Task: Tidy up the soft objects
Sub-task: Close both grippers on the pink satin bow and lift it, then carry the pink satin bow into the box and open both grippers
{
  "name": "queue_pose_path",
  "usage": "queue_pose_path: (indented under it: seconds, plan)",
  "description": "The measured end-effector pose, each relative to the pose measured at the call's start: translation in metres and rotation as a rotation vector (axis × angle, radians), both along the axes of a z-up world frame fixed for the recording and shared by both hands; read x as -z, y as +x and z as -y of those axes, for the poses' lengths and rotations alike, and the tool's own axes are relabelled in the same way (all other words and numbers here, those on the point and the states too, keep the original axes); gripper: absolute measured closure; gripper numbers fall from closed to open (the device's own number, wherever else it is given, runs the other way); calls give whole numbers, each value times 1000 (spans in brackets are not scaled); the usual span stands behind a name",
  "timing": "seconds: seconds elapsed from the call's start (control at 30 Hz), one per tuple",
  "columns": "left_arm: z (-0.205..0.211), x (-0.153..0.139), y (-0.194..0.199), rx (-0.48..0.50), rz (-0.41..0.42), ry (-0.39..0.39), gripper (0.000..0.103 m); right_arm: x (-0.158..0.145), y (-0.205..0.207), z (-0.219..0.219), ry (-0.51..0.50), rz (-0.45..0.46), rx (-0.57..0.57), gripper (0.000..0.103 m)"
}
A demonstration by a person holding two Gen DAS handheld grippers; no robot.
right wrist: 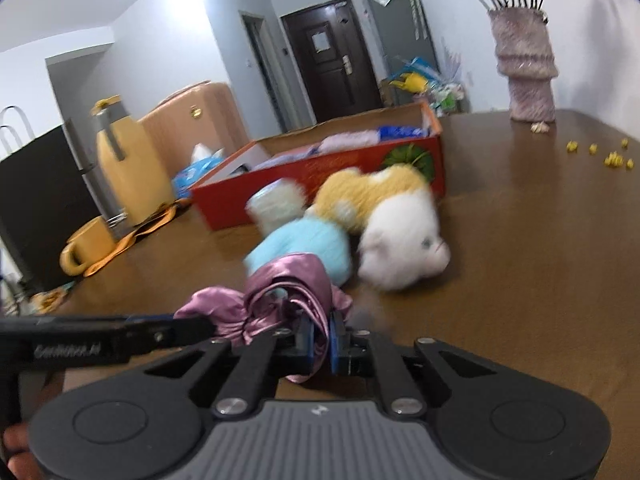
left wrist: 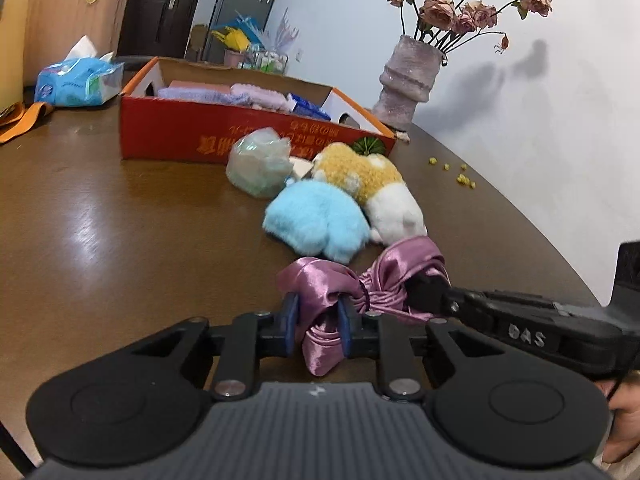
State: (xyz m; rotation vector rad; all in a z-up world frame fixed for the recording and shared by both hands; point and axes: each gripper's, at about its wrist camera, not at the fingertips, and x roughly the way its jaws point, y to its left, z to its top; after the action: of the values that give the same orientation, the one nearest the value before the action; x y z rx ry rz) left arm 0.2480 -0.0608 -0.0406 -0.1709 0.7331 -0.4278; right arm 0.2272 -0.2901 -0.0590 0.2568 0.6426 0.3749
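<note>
A purple satin bow [left wrist: 352, 284] lies on the brown table [left wrist: 120, 220], held at both ends. My left gripper [left wrist: 318, 322] is shut on its left loop, blue pads pressing the cloth. My right gripper [right wrist: 320, 340] is shut on the other loop of the purple satin bow [right wrist: 280, 296], and reaches in from the right in the left wrist view. Just beyond the bow lie a light blue plush [left wrist: 316, 220], a yellow and white plush animal [left wrist: 372, 184] and a pale green mesh puff [left wrist: 260, 166]. Behind them stands an open red cardboard box [left wrist: 180, 136] with folded cloths inside.
A vase of dried roses [left wrist: 408, 80] stands at the table's far right edge, with yellow crumbs [left wrist: 460, 176] nearby. A blue tissue pack [left wrist: 78, 82] lies left of the box. A yellow thermos [right wrist: 120, 168] and yellow mug [right wrist: 86, 248] stand at the left.
</note>
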Motion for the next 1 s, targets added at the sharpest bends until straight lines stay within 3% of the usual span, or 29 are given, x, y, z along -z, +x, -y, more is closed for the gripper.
queue_pose_path:
  seconds: [0.1, 0.17, 0.23, 0.3, 0.37, 0.47, 0.53, 0.6, 0.67, 0.7, 0.77, 1.0]
  plan:
    - [-15, -2, -16, -3, -20, -8, 81, -3, -22, -3, 53, -8, -32, 95]
    - [-17, -1, -25, -6, -5, 12, 79, -1, -30, -5, 40, -8, -28, 87]
    - [-17, 0, -29, -28, -7, 31, 59, -2, -33, -10, -13, -3, -17, 84]
    - [-19, -2, -31, -50, -3, 38, 57, -7, -35, -12, -43, 21, -13, 80]
    - [-20, -6, -34, -34, 15, 32, 57, -12, -36, -13, -60, 62, -26, 63]
    - [-16, -4, -34, -2, 15, 23, 56, -11, -29, -18, -126, 93, -31, 56]
    - [-13, 1, -30, -11, -6, 40, 56, -3, -17, -16, -104, 73, -38, 56]
    - [-11, 7, -24, -26, -32, 52, 56, 5, -8, -11, -46, 43, -58, 64]
    - [-12, 8, -22, -23, -29, 40, 67, 13, -2, -7, 28, 27, -77, 82]
    - [-14, 7, -22, -18, -22, 29, 75, 16, -1, -6, 55, 21, -84, 83]
    - [-14, 7, -21, -21, -16, 27, 76, 17, -1, -7, 69, 28, -87, 91]
    - [-13, 2, -26, -13, -4, 25, 79, 13, -8, -9, 75, 20, -63, 94]
